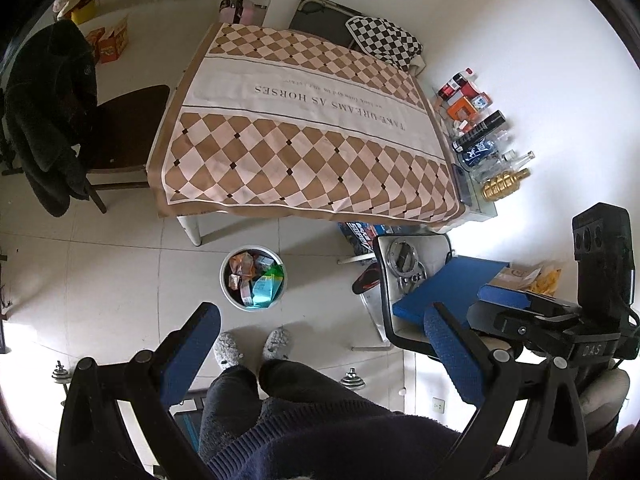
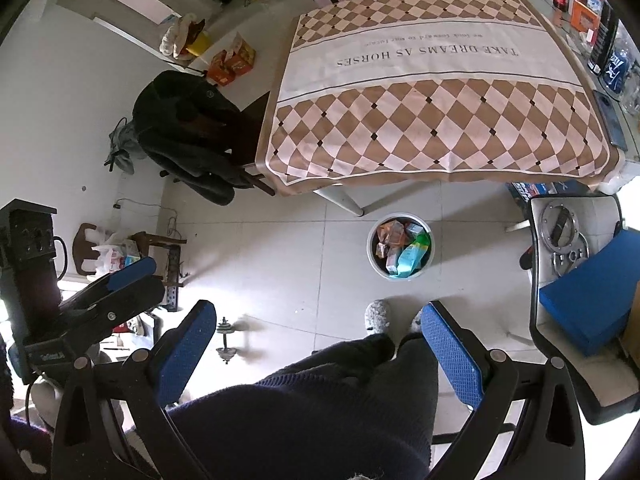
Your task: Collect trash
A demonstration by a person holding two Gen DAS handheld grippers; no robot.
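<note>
A round white trash bin (image 1: pixel 225 280) (image 2: pixel 373 261) stands on the tiled floor in front of the table, packed with colourful wrappers and cartons (image 1: pixel 262 286) (image 2: pixel 404 256). My left gripper (image 1: pixel 323 312) is open and holds nothing; it hangs high over the floor, with the bin just beyond its left fingertip. My right gripper (image 2: pixel 319 306) is open too, also with nothing in it, and the bin lies ahead and to the right of it. The table's checkered cloth (image 1: pixel 300 140) (image 2: pixel 440 100) has nothing lying on it.
Bottles and boxes (image 1: pixel 480 136) line the table's right edge. A jacket-draped chair (image 1: pixel 52 120) (image 2: pixel 188 132) stands to the left, and a white chair with a blue box (image 1: pixel 448 288) (image 2: pixel 592 304) to the right. A person's legs and slippers (image 1: pixel 276 344) are below, near dumbbells (image 2: pixel 226 340).
</note>
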